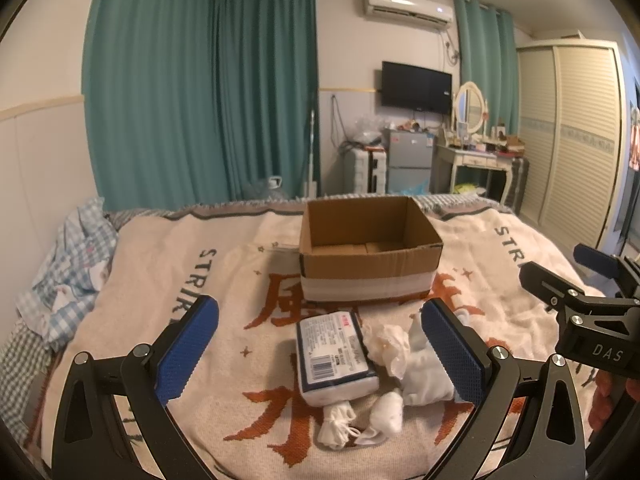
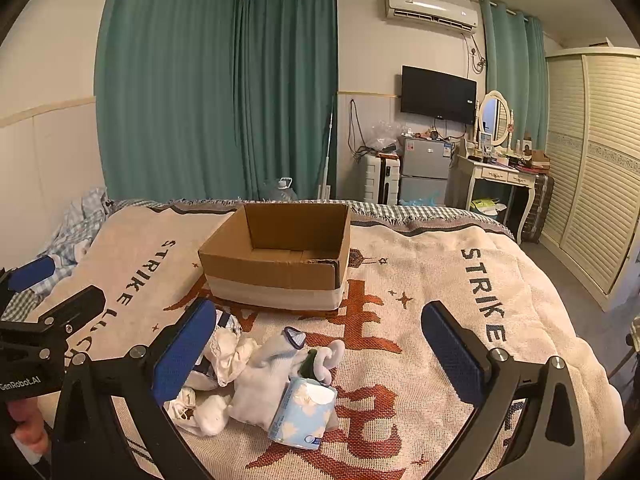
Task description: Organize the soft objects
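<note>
Blue hand-held gripper (image 2: 320, 354) pad hides tissue pack (image 2: 206, 362).

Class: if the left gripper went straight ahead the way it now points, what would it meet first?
Probably the wrapped tissue pack lying between the open jaws of the left gripper, with the cardboard box behind it; depth is hard to judge.

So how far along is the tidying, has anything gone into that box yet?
Nothing looks done: the cardboard box appears empty. Nothing is in hand either; the left gripper and right gripper are both open. Left to do: the wipes pack, white socks, stuffed toy and tissue pack lie on the blanket.
</note>
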Demonstrator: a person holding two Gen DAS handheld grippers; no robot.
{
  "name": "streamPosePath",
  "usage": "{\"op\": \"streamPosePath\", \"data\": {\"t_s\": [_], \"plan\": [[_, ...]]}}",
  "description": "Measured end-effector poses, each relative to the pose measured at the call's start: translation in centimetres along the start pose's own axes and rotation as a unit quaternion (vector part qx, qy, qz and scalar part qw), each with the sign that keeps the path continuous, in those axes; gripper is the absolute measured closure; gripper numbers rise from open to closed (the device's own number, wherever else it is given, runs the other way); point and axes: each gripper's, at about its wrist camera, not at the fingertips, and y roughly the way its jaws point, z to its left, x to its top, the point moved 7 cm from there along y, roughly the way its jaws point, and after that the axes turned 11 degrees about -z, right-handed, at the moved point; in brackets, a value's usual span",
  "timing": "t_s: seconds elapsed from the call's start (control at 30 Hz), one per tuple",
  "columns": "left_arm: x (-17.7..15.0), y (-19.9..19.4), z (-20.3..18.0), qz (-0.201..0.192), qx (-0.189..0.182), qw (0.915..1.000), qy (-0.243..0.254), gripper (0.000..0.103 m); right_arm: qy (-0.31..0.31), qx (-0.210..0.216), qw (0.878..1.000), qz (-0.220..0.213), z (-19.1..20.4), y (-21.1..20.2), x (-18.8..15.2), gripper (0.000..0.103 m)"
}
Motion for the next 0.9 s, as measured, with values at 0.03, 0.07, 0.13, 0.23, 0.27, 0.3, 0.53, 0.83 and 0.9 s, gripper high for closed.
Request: {"op": "streamPosePath", "data": {"t_s": [0.03, 0.07, 0.13, 0.23, 0.27, 0.3, 0.53, 0.83, 0.9], "plan": [[0.0, 0.0, 0.0, 0.000, 0.000, 1.0000, 0.000, 0.000, -0.001, 0.000, 1.000, 0.000, 0.0, 0.0, 0.0, 0.000], [0.0, 0.0, 0.1, 0.001, -0.001, 1.0000, 0.000, 0.000, -0.001, 0.000, 1.000, 0.001, 0.1, 0.1, 0.1, 0.000], [0.0, 0.0, -0.1, 0.001, 0.000, 1.0000, 0.001, 0.000, -0.001, -0.001, 1.000, 0.001, 0.0, 0.0, 0.1, 0.000], [0.0, -0.1, -0.1, -0.002, 0.000, 1.0000, 0.001, 0.000, 0.000, -0.002, 1.000, 0.000, -0.1, -0.2, 0.2, 0.000], [0.0, -0.2, 0.0, -0.003, -0.001, 1.0000, 0.002, 0.000, 0.000, -0.003, 1.000, 0.000, -0.1, -0.2, 0.3, 0.000], [0.0, -0.2, -0.1, -0.004, -0.002, 1.0000, 0.002, 0.000, 0.000, -0.003, 1.000, -0.001, -0.2, -0.3, 0.4, 0.000], [0.8, -1.1, -0.4, -0.011, -0.007, 0.9999, 0.004, 0.000, -0.003, -0.010, 1.000, 0.000, -0.3, -1.2, 1.1, 0.000], [0.3, -1.0, -0.4, 0.006, -0.009, 0.9999, 0.005, 0.000, -0.013, -0.008, 1.000, 0.005, 0.3, -2.1, 1.4, 0.000], [-0.4, -0.5, -0.5, 0.015, -0.008, 0.9998, 0.006, 0.000, -0.016, -0.008, 1.000, 0.010, 0.4, -1.8, 1.1, 0.000]]}}
